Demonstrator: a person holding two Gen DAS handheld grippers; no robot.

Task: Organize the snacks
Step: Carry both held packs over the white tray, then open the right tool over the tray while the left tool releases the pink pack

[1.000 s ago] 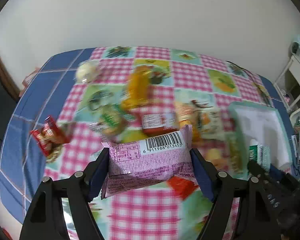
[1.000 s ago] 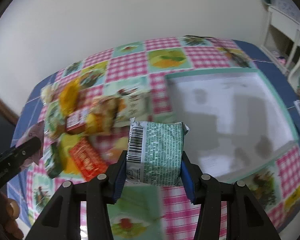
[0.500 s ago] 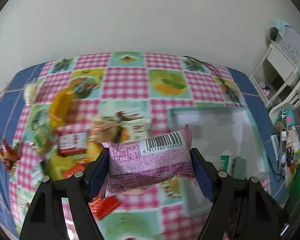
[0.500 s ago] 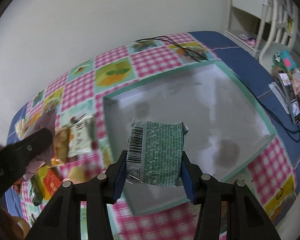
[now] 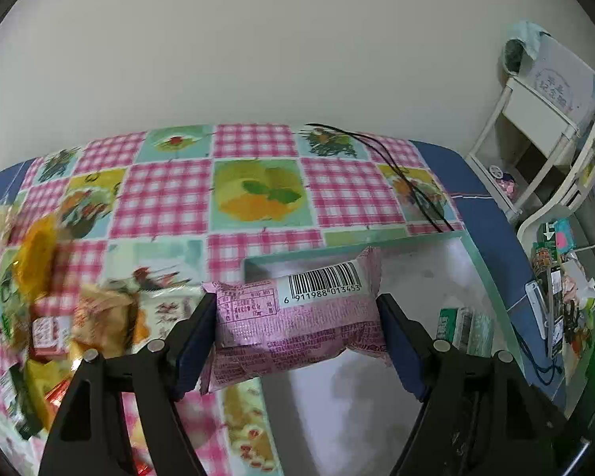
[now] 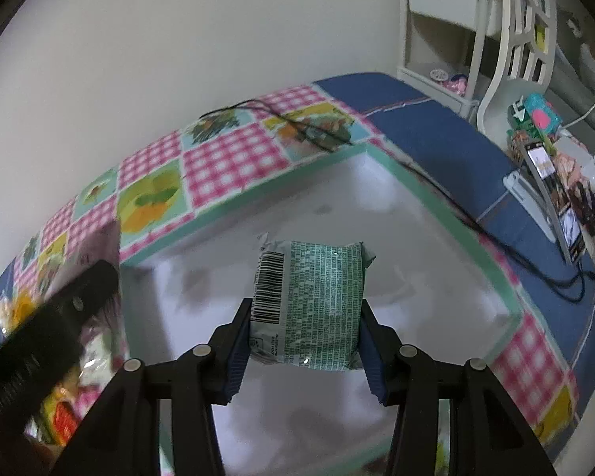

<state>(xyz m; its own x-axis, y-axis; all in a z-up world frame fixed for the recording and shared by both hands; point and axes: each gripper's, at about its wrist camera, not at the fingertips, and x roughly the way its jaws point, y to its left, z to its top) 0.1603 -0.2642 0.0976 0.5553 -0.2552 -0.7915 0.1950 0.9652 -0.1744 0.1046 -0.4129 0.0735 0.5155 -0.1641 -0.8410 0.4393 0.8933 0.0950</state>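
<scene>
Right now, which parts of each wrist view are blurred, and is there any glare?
Left wrist: pink packet sharp, snack pile at left smeared. Right wrist: green packet sharp, left claw and tray rim soft. No strong glare; faint shadows in the tray.

My work surface is a table covered with a checked cloth (image 5: 254, 146) of pink gingham squares and fruit-print panels, bordered in blue (image 6: 428, 135). A shallow tray with a teal rim (image 6: 448, 214) and pale floor lies directly on the cloth at my right side. A loose pile of snack packets (image 5: 55, 317), yellow, orange, red and green, lies on the cloth at my left; the packets are blurred, so individual labels cannot be read. A black cable (image 5: 408, 182) runs across the far right part of the cloth and touches the tray's far corner.
</scene>
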